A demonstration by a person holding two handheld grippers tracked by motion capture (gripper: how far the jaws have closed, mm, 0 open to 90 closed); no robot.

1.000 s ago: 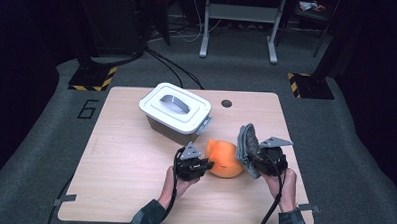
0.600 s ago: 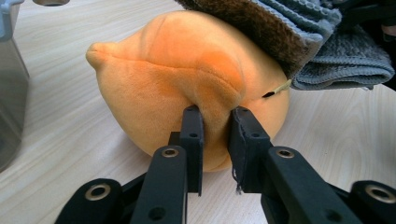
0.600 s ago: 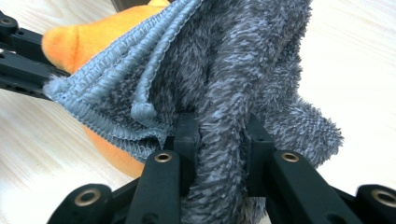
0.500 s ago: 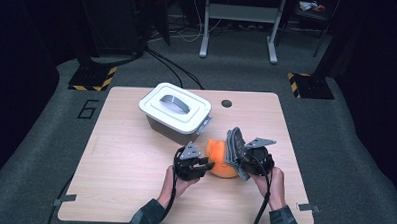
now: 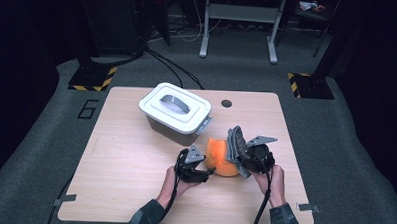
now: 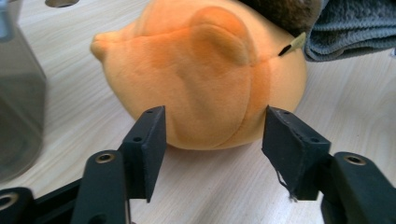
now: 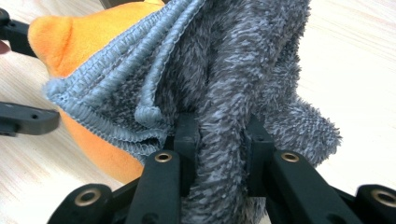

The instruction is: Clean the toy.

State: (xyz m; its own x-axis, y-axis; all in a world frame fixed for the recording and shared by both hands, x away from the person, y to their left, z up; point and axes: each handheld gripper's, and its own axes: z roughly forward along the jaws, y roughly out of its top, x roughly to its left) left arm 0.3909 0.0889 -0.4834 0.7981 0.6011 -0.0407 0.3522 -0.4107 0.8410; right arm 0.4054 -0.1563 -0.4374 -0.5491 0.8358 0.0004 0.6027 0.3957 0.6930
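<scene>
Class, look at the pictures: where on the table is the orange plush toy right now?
In the high view the orange plush toy lies on the table's near half, right of centre, between the left gripper and the grey cloth, just in front of the lidded container.

Both forearms enter from the bottom edge of the high view, lower centre of frame. Left gripper [image 5: 203, 168] sits left of centre, pointing toward the right of the frame; its jaws have just been opening and now stand apart, pads pressing on nothing. Right gripper [image 5: 241, 154] sits just right of centre, pointing left toward the other, jaws clamped together on grey fabric. Hands level, grippers near each other.
</scene>
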